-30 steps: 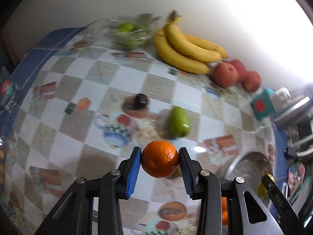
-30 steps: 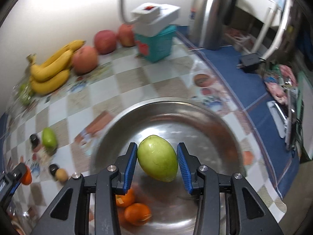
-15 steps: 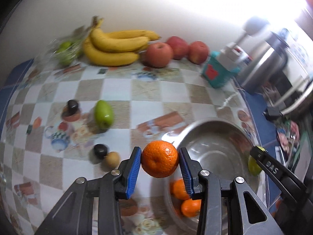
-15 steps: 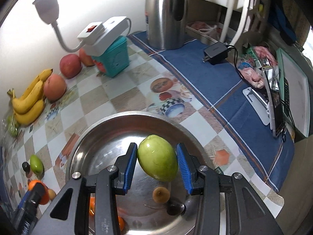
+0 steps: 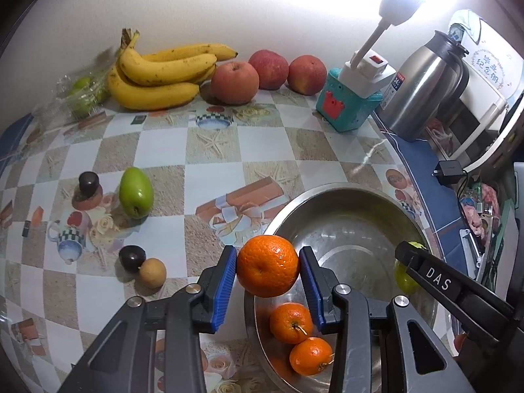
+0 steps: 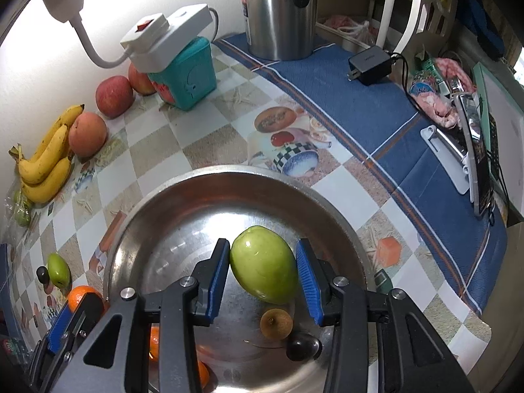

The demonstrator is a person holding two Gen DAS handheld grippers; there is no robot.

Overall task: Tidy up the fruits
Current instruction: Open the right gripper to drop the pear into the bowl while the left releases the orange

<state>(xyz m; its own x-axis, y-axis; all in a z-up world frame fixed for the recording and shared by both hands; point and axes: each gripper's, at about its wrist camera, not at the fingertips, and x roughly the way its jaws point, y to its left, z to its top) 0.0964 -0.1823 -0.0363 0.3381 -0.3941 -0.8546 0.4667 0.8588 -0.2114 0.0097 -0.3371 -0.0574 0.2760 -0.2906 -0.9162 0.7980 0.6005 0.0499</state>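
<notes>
1. Left gripper (image 5: pixel 268 270) clamps a round orange mandarin (image 5: pixel 267 265) over the near rim of the round steel bowl (image 5: pixel 347 193).
2. Right gripper (image 6: pixel 262 271) clamps a smooth green oval fruit (image 6: pixel 263 267) above the bowl's middle.
3. Risk: a high release may bounce fruit out, or bruise what lies below.
4. Count: two mandarins (image 5: pixel 291 322) in the bowl from the left view; three red apples (image 5: pixel 234 80); one yellow banana bunch (image 5: pixel 157 72).

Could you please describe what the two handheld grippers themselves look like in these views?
Both the left gripper and the right gripper are alike: matte black angular linkage arms joined by silver round pivot bolts, ending in two fingers with ribbed blue pads. The right gripper's finger, seen from the left wrist view, carries white "DAS" lettering. No cables or sleeves show.
</notes>
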